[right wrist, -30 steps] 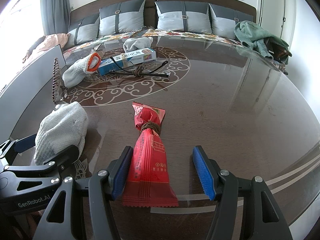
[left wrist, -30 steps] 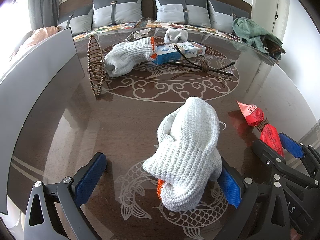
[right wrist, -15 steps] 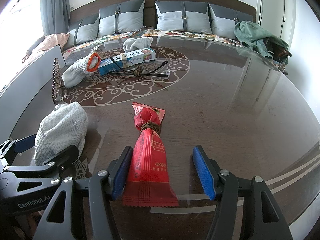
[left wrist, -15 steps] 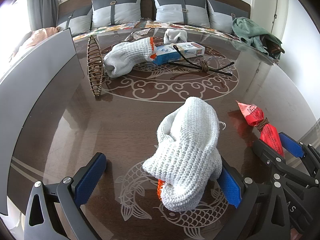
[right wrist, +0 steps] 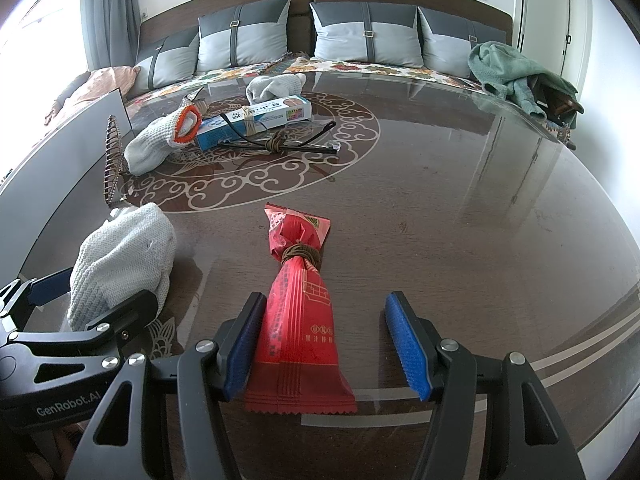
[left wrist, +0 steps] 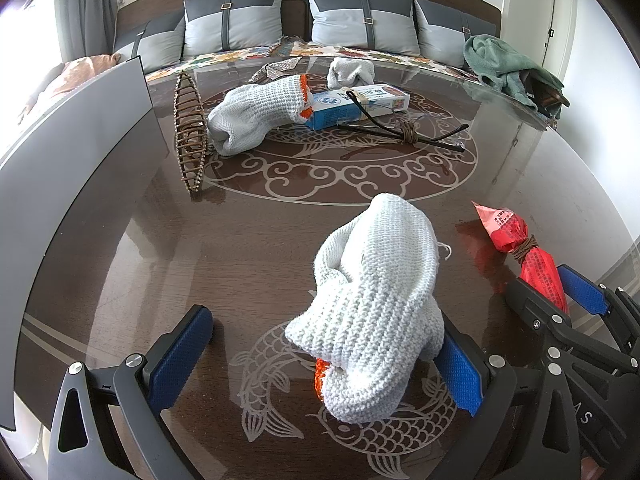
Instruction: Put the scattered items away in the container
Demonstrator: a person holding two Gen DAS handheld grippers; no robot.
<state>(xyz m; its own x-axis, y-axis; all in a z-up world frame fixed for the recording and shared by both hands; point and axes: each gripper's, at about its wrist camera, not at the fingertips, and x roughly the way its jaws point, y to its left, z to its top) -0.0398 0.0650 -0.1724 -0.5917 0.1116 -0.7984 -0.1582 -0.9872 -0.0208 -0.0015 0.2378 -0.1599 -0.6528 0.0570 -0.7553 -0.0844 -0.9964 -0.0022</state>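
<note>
Dark glass-topped table (left wrist: pixel 120 264) with pale fish and scroll inlay fills both views, a bed with grey pillows (right wrist: pixel 244 34) behind it. Nothing has shifted since the earlier frames; both grippers sit as before.

Between the spread fingers of the left gripper (left wrist: pixel 320 360) lies a crumpled white knit glove (left wrist: pixel 376 300) with an orange cuff, touching the right-hand blue pad. The right gripper (right wrist: pixel 326 344) stands open around a red snack packet (right wrist: pixel 298 320) tied with brown cord; the packet leans against the left pad, well clear of the other. Small white characters on it are unreadable.

Farther off lie a second knit glove (left wrist: pixel 256 116), a blue-and-white toothpaste box (left wrist: pixel 356 104), black eyeglasses (left wrist: pixel 404 130) bound with cord, a white sock (left wrist: pixel 350 72) and a woven boat-shaped basket (left wrist: pixel 190 124), beside a grey panel (left wrist: pixel 68 152).

Only the right wrist view shows "GenRobot.AI" on the left gripper's body and the packet's full length.
</note>
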